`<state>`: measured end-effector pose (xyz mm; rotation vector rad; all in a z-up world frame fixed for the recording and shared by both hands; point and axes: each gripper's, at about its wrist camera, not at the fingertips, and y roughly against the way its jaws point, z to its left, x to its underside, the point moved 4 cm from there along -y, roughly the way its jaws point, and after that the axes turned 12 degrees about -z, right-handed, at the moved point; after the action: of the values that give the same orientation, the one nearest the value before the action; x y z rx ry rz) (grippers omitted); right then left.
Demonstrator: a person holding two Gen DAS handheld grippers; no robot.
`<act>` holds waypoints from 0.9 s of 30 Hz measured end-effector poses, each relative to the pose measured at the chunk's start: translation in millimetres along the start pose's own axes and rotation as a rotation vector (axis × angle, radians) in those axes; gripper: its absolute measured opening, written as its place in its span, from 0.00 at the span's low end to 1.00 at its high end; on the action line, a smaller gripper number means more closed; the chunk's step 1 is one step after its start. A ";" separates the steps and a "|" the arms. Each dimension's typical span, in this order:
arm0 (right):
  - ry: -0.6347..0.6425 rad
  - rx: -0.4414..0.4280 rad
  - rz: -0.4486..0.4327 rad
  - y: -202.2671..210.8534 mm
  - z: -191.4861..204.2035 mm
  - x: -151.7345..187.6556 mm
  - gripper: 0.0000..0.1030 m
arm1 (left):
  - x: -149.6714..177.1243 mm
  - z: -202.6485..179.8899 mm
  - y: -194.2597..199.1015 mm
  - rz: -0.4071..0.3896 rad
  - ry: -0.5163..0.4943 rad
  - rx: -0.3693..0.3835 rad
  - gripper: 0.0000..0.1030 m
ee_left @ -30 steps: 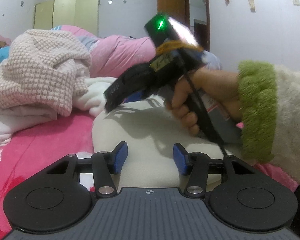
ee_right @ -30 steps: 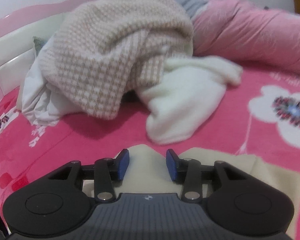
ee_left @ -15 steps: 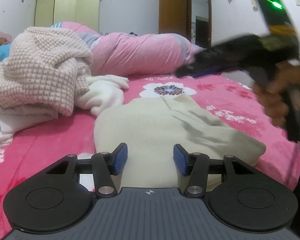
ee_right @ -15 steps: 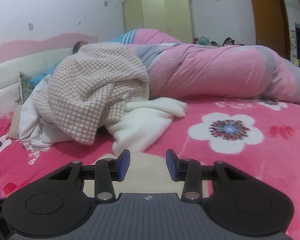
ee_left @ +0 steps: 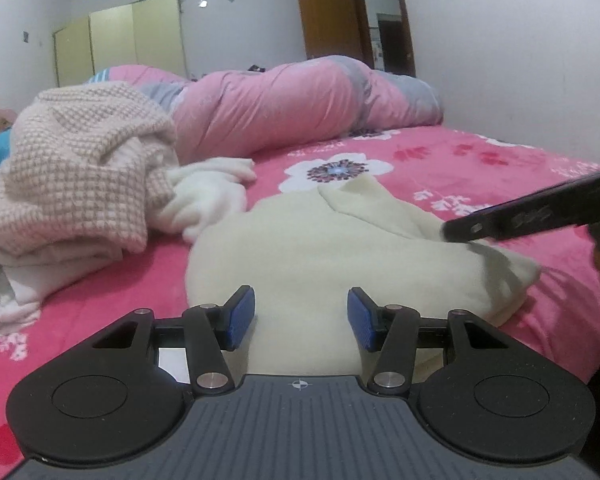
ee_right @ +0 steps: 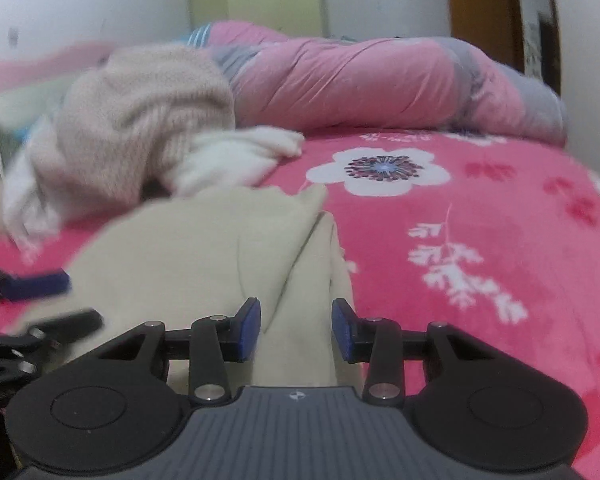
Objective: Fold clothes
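Lying flat on the pink bedspread (ee_left: pixel 480 168), the cream garment (ee_left: pixel 300 248) is spreading just ahead of both grippers. Left gripper (ee_left: pixel 301 316) and right gripper (ee_right: pixel 296 330) are hovering over it, half open, gripping nothing.

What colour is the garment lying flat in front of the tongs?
Cream, plain, no pattern: the flat garment shows best in the left wrist view.
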<state>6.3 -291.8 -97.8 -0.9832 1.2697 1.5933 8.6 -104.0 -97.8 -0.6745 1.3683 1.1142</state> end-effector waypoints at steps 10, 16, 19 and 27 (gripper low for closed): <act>-0.337 0.023 -0.024 46.6 -34.4 -1.0 0.65 | -5.3 34.1 11.9 0.064 0.190 -0.044 0.66; -0.571 0.025 -0.016 65.1 -50.6 9.5 0.86 | 1.7 47.7 20.2 0.073 0.305 0.001 0.78; -0.611 0.000 -0.018 65.5 -49.9 13.9 0.94 | 6.5 50.4 15.0 0.103 0.312 0.014 0.79; -0.753 -0.081 0.024 48.3 -45.5 22.3 0.95 | 12.3 58.2 12.8 0.129 0.385 0.031 0.82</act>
<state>-43.4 -339.1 -111.4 -0.3345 0.6949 1.7962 19.2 -44.1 -98.4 -0.8160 1.7739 1.0981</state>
